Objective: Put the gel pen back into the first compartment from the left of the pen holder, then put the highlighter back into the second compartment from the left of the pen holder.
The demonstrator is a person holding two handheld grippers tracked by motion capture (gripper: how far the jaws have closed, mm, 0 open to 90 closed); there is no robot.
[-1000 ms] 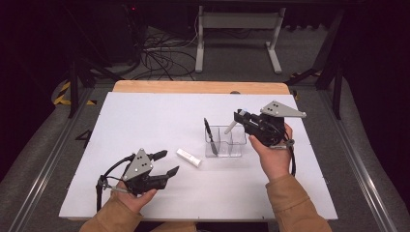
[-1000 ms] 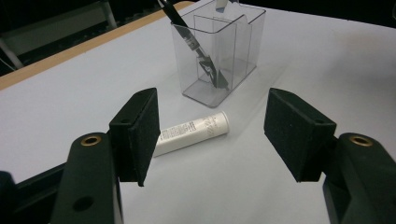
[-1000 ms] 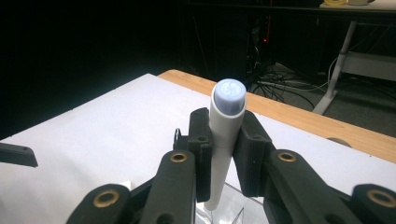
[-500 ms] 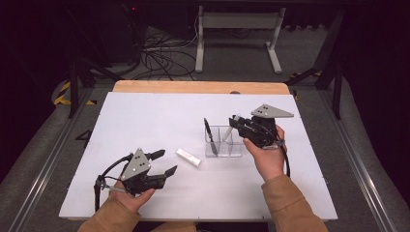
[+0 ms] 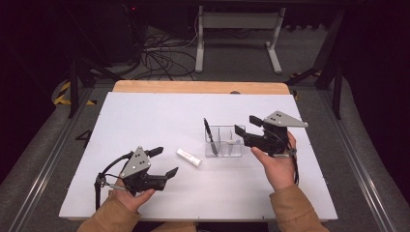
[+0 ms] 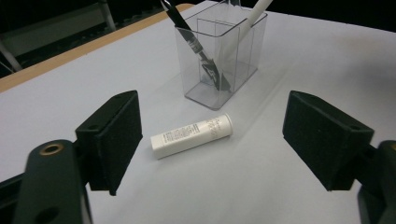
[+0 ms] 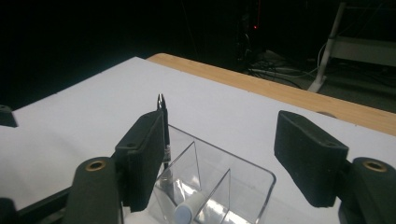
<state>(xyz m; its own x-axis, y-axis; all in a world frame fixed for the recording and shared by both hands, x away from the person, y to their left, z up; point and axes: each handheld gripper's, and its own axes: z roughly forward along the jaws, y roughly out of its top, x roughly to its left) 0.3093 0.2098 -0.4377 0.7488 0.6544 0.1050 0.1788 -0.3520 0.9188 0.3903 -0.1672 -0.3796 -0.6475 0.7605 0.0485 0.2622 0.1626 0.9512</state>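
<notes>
Surroundings: dark room; cables (image 5: 159,53) and a grey metal frame (image 5: 237,34) lie on the floor beyond the table's far edge.
Table (image 5: 145,121): white top with a bare wooden strip along the far side; the person's two sleeved forearms come in over the near edge.
Clear organiser (image 5: 226,141): transparent box with inner dividers, standing upright on the table right of centre; it is the landmark for all that follows.
Black pen (image 5: 208,131): stands tilted in the organiser's left compartment, its top leaning away from the box to the left.
White marker (image 7: 189,209): lies slanted inside the organiser, cap end up, in a compartment beside the pen's.
White tube (image 5: 188,157): lies flat on the table just left of and nearer than the organiser, apart from it, printed side up.
Right gripper (image 5: 244,128): held at the organiser's right end, just above its rim; its jaws have just been opening and stand apart with nothing pressed between the pads, the marker below them.
Left gripper (image 5: 165,163): well left of and nearer than the organiser, pointing towards the tube; its jaws have just been opening wider, stand apart and empty, with the tube ahead between their lines.
</notes>
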